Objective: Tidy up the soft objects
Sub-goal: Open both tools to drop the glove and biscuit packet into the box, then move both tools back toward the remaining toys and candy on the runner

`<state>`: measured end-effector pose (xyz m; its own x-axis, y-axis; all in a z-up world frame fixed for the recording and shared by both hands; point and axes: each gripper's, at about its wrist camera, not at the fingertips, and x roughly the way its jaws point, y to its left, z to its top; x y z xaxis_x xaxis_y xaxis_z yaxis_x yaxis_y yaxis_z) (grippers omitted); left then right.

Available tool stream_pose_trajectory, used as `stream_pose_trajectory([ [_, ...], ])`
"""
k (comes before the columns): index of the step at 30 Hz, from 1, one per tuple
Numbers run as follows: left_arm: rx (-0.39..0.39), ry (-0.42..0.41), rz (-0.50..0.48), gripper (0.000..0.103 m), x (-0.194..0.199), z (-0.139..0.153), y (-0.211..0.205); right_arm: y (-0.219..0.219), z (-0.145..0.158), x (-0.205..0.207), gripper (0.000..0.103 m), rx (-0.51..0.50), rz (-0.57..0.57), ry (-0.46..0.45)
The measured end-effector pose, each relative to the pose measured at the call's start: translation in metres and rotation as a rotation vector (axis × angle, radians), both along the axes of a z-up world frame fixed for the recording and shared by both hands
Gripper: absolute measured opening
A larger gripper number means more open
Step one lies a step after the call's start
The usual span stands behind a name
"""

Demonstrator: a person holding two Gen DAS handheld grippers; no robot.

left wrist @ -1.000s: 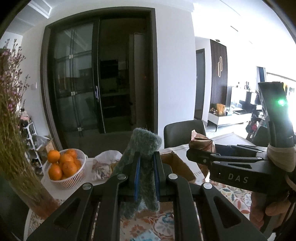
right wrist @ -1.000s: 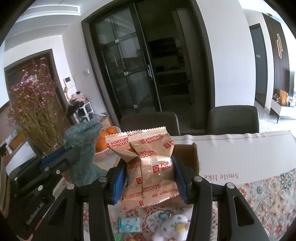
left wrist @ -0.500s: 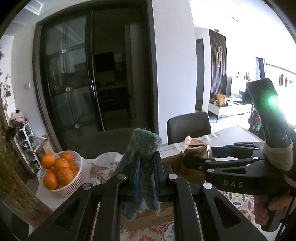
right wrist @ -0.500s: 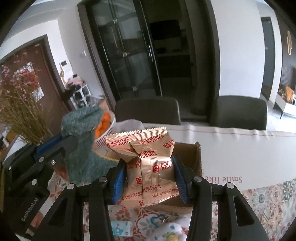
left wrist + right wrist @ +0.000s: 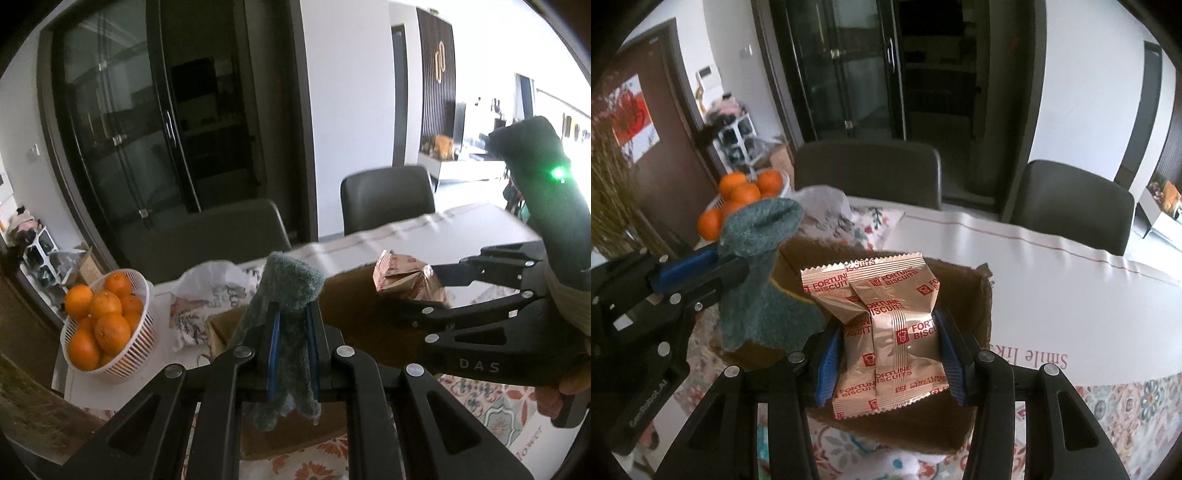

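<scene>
Left wrist view: left gripper [image 5: 291, 354] clenched on a teal fuzzy cloth [image 5: 286, 321], blue pads pinching it mid-length; top of cloth sticks up above the fingers, lower end hangs below them. Cloth is held in the air over the near-left part of a brown cardboard box [image 5: 354, 295] on the table [image 5: 480, 225]. Right gripper [image 5: 439, 291] comes in from the right, black body marked DAS, green light on its handle, grasping a gold biscuit packet [image 5: 406, 275] above the box. White basket [image 5: 122, 354] full of oranges [image 5: 107, 328] sits far left on the table. A crumpled printed white bag [image 5: 207, 295] lies between basket and box. Two dark chairs [image 5: 388, 195] stand at the far side of the table, dark glass doors [image 5: 147, 129] behind them.

Right wrist view: right gripper [image 5: 886, 347] closed on the biscuit packets [image 5: 886, 325], gold wrappers with red "FORTUNE BISCUITS" print, squeezed between blue pads. Looks like two packets bunched together, upright, held over the open cardboard box [image 5: 982, 306]. Left gripper [image 5: 738, 269] enters from the left, gripping the teal cloth [image 5: 764, 273], which hangs at the box's left wall; touching or not cannot be told. Oranges [image 5: 742, 192] far left behind the cloth. Tablecloth [image 5: 1052, 280] is white with floral border, text "Smile" partly readable on the right. Dried flower stems [image 5: 609, 203] at the left edge.
</scene>
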<state>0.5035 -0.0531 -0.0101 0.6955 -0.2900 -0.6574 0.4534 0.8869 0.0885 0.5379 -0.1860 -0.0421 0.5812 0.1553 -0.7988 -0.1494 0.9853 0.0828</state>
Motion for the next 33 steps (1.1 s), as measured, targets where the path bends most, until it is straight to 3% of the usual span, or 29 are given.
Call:
stream_pose_trajectory([
  [11, 0.051, 0.111, -0.026, 0.019, 0.015, -0.031, -0.005, 0.011, -0.027, 0.014, 0.052, -0.018, 0.042, 0.072],
  [14, 0.044, 0.11, -0.017, 0.036, 0.014, -0.03, -0.003, 0.009, -0.029, 0.016, 0.062, -0.011, 0.038, 0.077],
  [28, 0.023, 0.101, 0.082, 0.047, -0.01, -0.008, 0.017, 0.003, -0.001, -0.016, 0.066, -0.004, -0.07, 0.018],
  [33, 0.018, 0.086, 0.123, 0.056, -0.026, 0.006, 0.024, 0.004, 0.016, -0.034, 0.066, 0.001, -0.098, -0.025],
])
